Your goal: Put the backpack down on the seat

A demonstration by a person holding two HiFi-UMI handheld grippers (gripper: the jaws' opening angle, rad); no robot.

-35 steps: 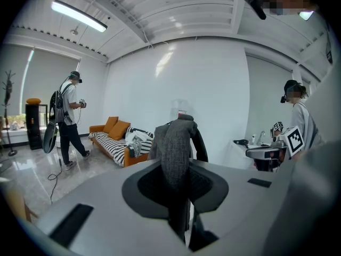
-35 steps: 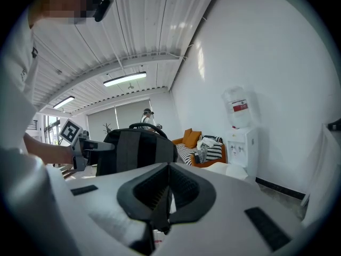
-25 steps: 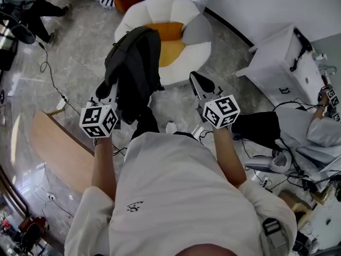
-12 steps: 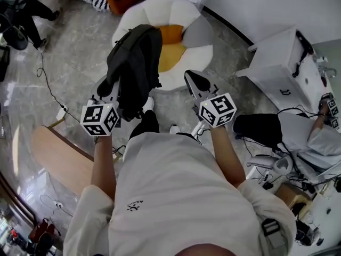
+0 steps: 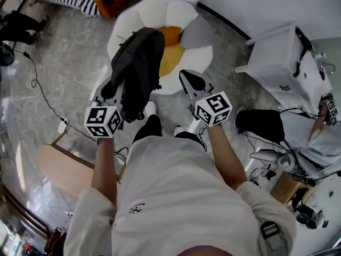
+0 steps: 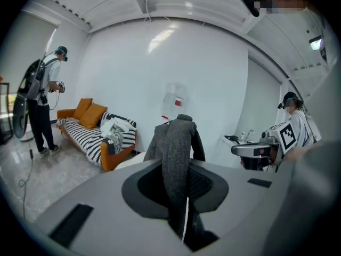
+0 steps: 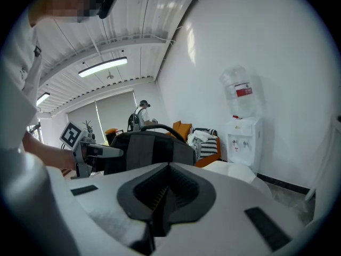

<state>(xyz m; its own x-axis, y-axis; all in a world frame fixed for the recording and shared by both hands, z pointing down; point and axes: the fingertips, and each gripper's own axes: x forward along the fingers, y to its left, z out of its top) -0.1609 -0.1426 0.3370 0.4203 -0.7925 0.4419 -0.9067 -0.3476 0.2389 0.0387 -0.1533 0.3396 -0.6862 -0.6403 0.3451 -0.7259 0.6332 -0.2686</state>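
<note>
Closest to me was my own white shirt [image 5: 176, 196], with both forearms stretched out ahead of it. My left gripper [image 5: 113, 89] was clamped on a grey strap [image 6: 176, 159] of the backpack [image 5: 137, 63]; in the left gripper view the strap ran straight through between the pads, pinched there, and the dark bag hung from it just in front of the jaws. My right gripper [image 5: 187, 80] was level with it, on the other side of the bag and apart from it. Its jaws were drawn together with nothing between them.

From the head view, the backpack lay over the near left part of the seat [image 5: 133, 15], a white, petal-shaped floor chair. I could not tell whether the bag's bottom was touching it. An orange cushion [image 5: 170, 49] sat in the middle of the seat, just beside the bag, and a grey cushion [image 5: 198, 30] leaned at its right.

The grey marbled floor [image 5: 69, 73] spread around the seat, with a cable [image 5: 41, 92] trailing across it at my left and a wooden board [image 5: 58, 167] nearer my left side. A white cabinet [image 5: 277, 63] stood to my right. Further off, against the far wall, stood an orange sofa with a striped cover [image 6: 90, 135] and a water dispenser [image 7: 242, 124]. A person [image 6: 45, 103] stood near the sofa.
</note>
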